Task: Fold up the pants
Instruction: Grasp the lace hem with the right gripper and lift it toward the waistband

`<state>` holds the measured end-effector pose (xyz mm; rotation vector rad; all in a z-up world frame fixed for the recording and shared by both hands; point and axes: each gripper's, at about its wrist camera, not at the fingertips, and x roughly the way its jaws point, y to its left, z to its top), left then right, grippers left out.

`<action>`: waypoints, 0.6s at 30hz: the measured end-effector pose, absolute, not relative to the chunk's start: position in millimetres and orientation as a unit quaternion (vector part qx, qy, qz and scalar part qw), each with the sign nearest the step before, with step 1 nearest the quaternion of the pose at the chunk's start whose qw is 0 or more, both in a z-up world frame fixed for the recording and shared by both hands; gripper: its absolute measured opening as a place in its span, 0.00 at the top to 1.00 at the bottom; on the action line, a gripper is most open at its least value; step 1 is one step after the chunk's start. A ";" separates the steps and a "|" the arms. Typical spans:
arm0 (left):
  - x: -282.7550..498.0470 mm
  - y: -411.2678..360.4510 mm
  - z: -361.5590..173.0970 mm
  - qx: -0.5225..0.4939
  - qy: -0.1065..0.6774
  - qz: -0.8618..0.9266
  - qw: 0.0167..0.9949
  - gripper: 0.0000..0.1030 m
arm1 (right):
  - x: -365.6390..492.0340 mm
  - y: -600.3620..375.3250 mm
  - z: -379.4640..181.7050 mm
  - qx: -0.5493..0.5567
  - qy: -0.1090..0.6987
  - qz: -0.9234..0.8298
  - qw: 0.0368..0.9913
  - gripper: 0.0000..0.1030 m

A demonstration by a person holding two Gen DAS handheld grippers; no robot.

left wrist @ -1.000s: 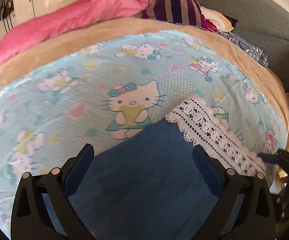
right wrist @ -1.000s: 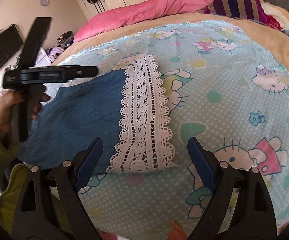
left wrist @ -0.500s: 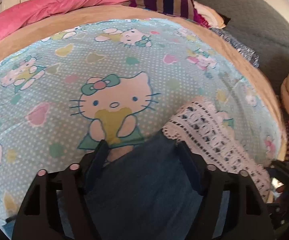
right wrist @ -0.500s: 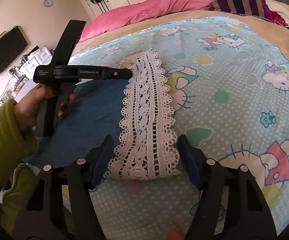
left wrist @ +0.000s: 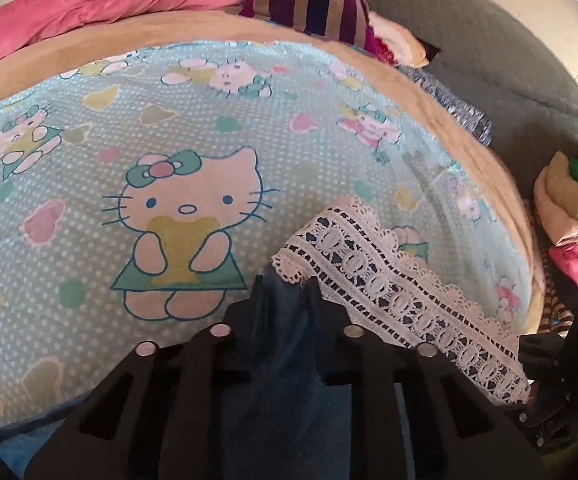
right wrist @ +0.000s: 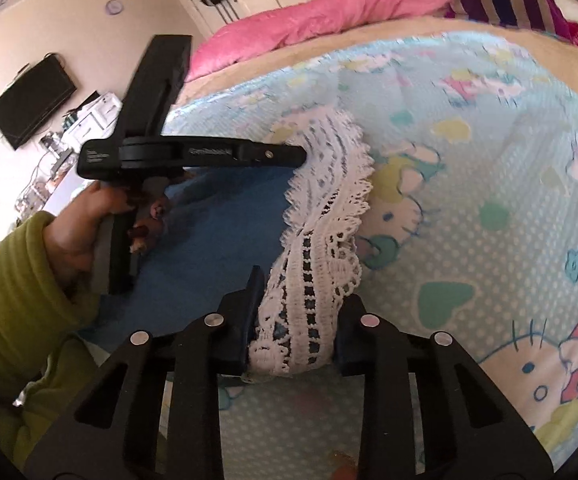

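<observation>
Blue denim pants (right wrist: 217, 240) with a white lace hem (right wrist: 329, 168) lie on a Hello Kitty blanket (left wrist: 193, 208). My left gripper (left wrist: 285, 284) is closing, its pads pinching a fold of denim (left wrist: 281, 344) just beside the lace hem (left wrist: 389, 292). In the right wrist view the left gripper (right wrist: 299, 157) meets the far end of the hem, held by a hand (right wrist: 85, 232) in a green sleeve. My right gripper (right wrist: 303, 292) is closing on the near end of the lace, which bunches between its pads.
A pink duvet (left wrist: 101, 0) and a striped cushion (left wrist: 321, 4) lie at the far side of the bed. A grey padded surface (left wrist: 489, 40) and a clothes pile (left wrist: 569, 208) are at the right. A dark screen (right wrist: 33, 100) hangs on the left wall.
Both grippers went from wide open to pinched on the pants. The left one dropped toward the denim by the hem. The lace, flat before, is now bunched and raised.
</observation>
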<state>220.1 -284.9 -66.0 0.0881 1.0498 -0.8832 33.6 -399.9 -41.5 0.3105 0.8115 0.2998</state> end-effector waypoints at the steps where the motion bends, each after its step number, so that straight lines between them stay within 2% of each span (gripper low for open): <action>1: 220.1 -279.8 -63.2 0.031 0.481 -0.411 0.774 0.87 | 33.6 -397.3 -36.5 0.145 0.388 0.147 0.898 0.79; 12: 206.3 -215.3 -13.9 -0.054 0.436 -0.441 0.783 0.89 | 29.8 -323.8 21.3 0.065 0.338 0.225 0.911 0.79; 18: 199.6 -164.1 -12.7 -0.083 0.427 -0.422 0.795 0.89 | 34.7 -267.7 24.9 0.021 0.348 0.270 0.898 0.79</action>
